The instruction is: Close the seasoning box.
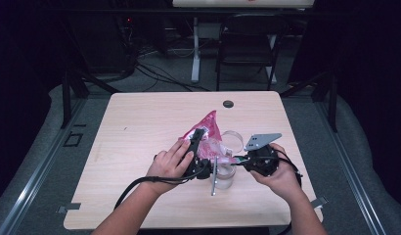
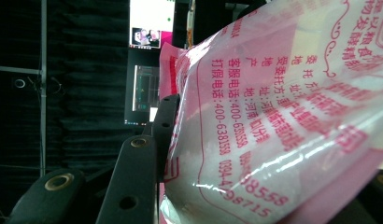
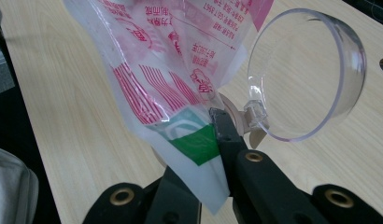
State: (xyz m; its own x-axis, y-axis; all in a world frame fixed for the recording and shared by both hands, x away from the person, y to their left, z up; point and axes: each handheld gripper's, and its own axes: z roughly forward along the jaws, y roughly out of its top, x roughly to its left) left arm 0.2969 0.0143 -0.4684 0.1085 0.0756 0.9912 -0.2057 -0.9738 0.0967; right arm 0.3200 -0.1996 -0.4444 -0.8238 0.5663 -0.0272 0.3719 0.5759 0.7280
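A person seated at a light wooden table [image 1: 140, 122] works a pink-and-white printed plastic bag [image 1: 208, 128] with a hand-held gripper in each hand. In the high view, the left gripper [image 1: 199, 134] reaches up and forward from the left hand [image 1: 168, 164] to the bag near the middle of the table. The right gripper [image 1: 239, 160], topped by a grey three-cornered plate [image 1: 262, 140], points leftward from the right hand [image 1: 279, 174] toward the bag's lower end.

The left gripper view shows the bag [image 2: 273, 121] pressed between the jaws: one black jaw lies flat against its left side and the film bulges past it. White grainy contents show through the clear film under red printed lettering. The jaws are part-way closed, clamping the filled body of the bag.

In the right gripper view, the right gripper [image 3: 213, 154] has its jaws pressed together on the bag's [image 3: 171, 84] lower corner, pinching the flat film just beside a green printed patch. Right of the pinch, a clear round lid [image 3: 306, 74] stands tilted on its hinge, its open face turned toward the camera. In the high view, a clear jar [image 1: 227, 174] sits just under the bag, between the two hands, with the hinged lid [image 1: 233, 139] raised behind it.
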